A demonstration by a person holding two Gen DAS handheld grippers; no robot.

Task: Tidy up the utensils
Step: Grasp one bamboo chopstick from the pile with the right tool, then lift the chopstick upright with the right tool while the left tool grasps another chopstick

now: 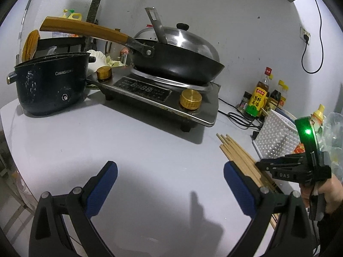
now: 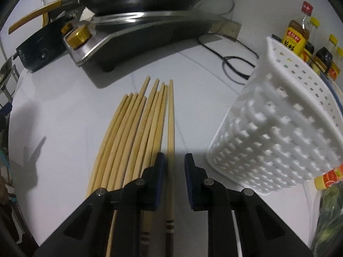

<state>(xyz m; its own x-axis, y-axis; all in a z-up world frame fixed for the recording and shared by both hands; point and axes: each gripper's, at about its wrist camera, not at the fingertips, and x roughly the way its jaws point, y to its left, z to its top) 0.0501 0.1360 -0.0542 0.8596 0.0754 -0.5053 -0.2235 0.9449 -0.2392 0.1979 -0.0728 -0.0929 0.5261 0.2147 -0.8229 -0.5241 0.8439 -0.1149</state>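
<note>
1. Left wrist view: my left gripper (image 1: 170, 184) hovers with jaws wide apart and empty over the bare tabletop (image 1: 150, 150), left of the chopsticks (image 1: 240, 156).
2. Right wrist view: my right gripper (image 2: 174, 171) straddles the rightmost chopstick (image 2: 170, 128), jaws partly open, not yet clamping. I should close squarely, then lift toward the white holder (image 2: 278, 132) right of the chopsticks.

A bundle of wooden chopsticks (image 2: 137, 132) is seen lying flat on the white countertop (image 2: 64, 111), with one chopstick (image 2: 170, 128) set slightly apart at the bundle's right. The right gripper (image 2: 174, 162) is held low over that chopstick, its blue-padded jaws parted on either side of it. A white perforated utensil holder (image 2: 276, 132) is seen near the counter's right edge.
</note>
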